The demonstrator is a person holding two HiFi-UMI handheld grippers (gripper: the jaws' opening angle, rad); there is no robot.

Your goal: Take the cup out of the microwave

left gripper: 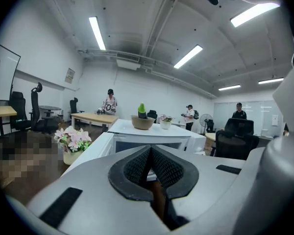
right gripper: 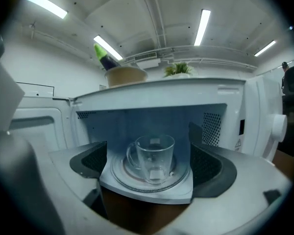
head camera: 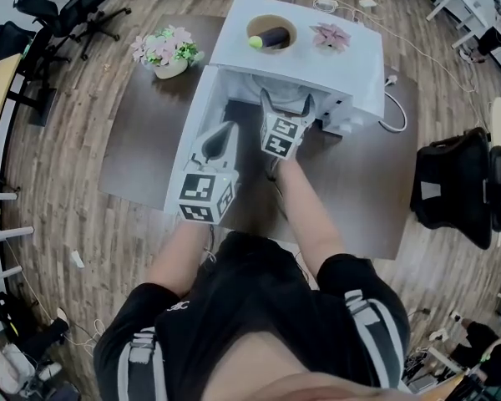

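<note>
Black shirt (head camera: pixel 263 295), black shorts (head camera: pixel 384 341) with white stripes (head camera: pixel 366 312)

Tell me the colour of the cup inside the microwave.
The cup is clear, colourless glass; it shows best in the right gripper view.

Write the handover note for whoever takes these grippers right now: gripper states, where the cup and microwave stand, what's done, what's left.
Left gripper: shut, empty, held by the open door.
Right gripper: open wide, empty, at the mouth of the microwave, aimed at the cup.
Cup: clear glass, upright on the turntable inside, handle to the right gripper view's left; pads not touching it.
Done: door open.
Left: reach in, close on the cup, bring it out.
</note>
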